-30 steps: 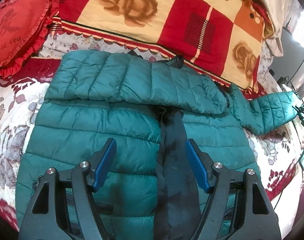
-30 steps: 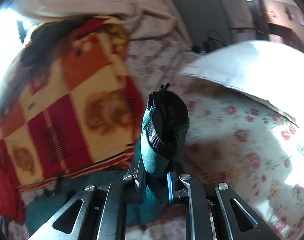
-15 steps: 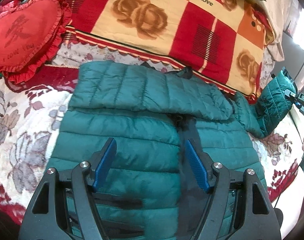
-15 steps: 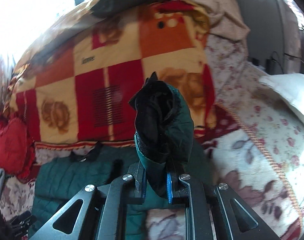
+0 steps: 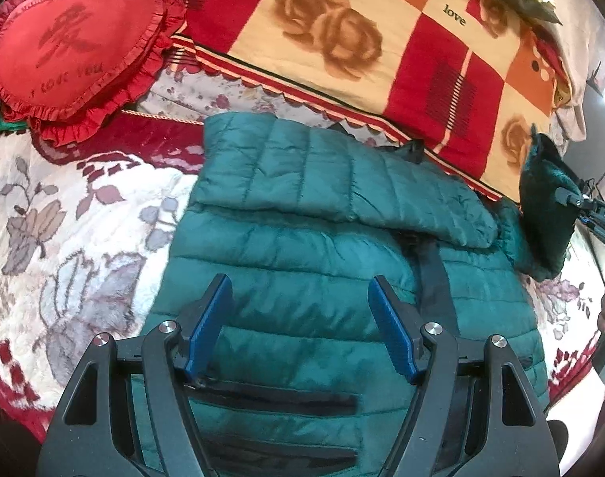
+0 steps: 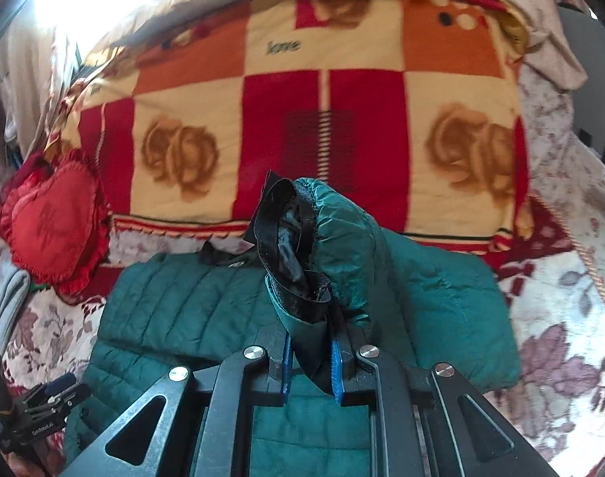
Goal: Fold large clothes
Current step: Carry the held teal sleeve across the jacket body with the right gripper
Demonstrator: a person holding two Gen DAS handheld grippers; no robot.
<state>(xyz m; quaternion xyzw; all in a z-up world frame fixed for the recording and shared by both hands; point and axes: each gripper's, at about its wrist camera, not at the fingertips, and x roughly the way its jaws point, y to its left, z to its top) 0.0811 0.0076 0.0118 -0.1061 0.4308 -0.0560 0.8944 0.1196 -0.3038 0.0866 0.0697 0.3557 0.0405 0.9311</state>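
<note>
A teal quilted puffer jacket [image 5: 310, 262] lies flat on the bed, front up, with a dark zipper strip [image 5: 433, 278] down its middle. One sleeve [image 5: 326, 175] lies folded across the chest. My left gripper [image 5: 300, 326] is open and empty, just above the jacket's lower body. My right gripper [image 6: 310, 361] is shut on the cuff [image 6: 302, 262] of the other sleeve and holds it raised over the jacket; that lifted sleeve [image 5: 544, 206] shows at the right in the left wrist view.
A red, orange and cream checked blanket [image 5: 381, 39] is heaped along the far side. A red heart cushion [image 5: 72, 47] lies at the far left. The floral bedspread [image 5: 64, 238] surrounds the jacket. The left gripper also shows in the right wrist view [image 6: 40, 413].
My right gripper has lifted the sleeve cuff and swung it from the bed's right side inward over the jacket. My left gripper has shifted left over the jacket body, still open.
</note>
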